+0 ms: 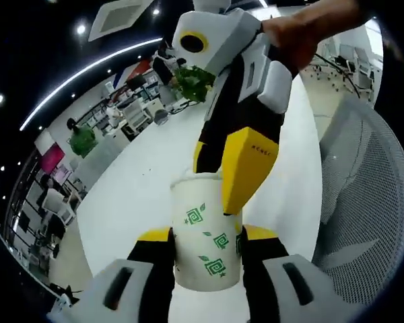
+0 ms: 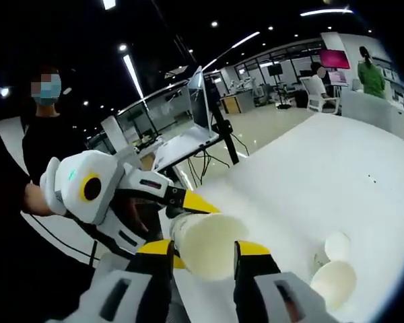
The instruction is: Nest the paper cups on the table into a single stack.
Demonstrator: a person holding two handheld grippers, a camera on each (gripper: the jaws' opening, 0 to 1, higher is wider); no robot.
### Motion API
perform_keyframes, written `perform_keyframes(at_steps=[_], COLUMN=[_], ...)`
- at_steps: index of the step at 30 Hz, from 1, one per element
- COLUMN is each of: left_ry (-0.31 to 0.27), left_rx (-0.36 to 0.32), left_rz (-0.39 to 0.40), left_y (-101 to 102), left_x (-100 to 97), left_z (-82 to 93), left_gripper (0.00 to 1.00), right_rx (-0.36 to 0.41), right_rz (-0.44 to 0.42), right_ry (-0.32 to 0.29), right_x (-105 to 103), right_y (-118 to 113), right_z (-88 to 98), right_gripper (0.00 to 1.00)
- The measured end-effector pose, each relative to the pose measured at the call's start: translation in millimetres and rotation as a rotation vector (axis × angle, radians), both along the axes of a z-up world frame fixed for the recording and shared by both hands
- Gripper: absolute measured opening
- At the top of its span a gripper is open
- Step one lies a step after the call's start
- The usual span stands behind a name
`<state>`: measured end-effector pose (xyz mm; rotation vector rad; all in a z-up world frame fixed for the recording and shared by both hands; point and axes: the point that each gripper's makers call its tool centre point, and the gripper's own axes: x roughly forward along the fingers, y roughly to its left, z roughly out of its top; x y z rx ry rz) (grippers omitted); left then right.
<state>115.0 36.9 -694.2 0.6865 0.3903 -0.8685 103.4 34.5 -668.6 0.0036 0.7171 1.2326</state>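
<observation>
Two grippers meet over one paper cup here. In the left gripper view, the left gripper (image 1: 209, 259) has its jaws closed against the sides of a white paper cup with green leaf print (image 1: 205, 232), holding it upright and steady, mouth up, above the white table (image 1: 135, 195). The right gripper (image 1: 239, 168) comes in from above in that view, held by a person's hand (image 1: 299, 33), with one yellow-tipped jaw reaching down over the cup's rim; the other jaw is dark and hard to follow. It looks placed to press something down into the held cup, or to seat the stack.

In the right gripper view, the right gripper (image 2: 205, 259) has its jaws set close on either side of a pale cup (image 2: 209, 242), seen nearly from its side; I judge this a grip, since the jaws touch its wall. The left gripper (image 2: 121, 192) enters from the left of that view, its yellow jaw touching the same cup. Whether this is one cup or two already nested I cannot tell.

Lower right on the table, near that gripper, lie two more white cups (image 2: 333, 276), apart from the held one. The nesting seems partly done, with those still to add.
</observation>
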Motion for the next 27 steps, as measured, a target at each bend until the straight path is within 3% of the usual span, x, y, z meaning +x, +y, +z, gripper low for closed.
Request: perform_keyframes(at_steps=[13,17,19,27], left_ry=[-0.064,-0.097,-0.11,-0.122], left_rx=[0.083,0.147,0.153,0.157], left_rz=[-0.117,-0.177,-0.189,-0.215], left_y=[-21,-29,-33,-42], left_x=[-5.1,-7.8,-9.0,-10.3], left_z=[-7.4,-10.6,-10.3,-11.2], left_gripper=[0.37,0.37,0.37,0.37], right_rx=[0.009,0.013,0.026,0.018], right_rz=[0.024,0.052,0.058,0.064], right_ry=[0.064,0.078,0.106,0.117], right_x=[-11,-15,-18,-23], right_y=[-2,-1,0,3], right_z=[-6.4,-9.8,-11.1,-15.2], right_gripper=[0.22,0.22,0.22,0.1])
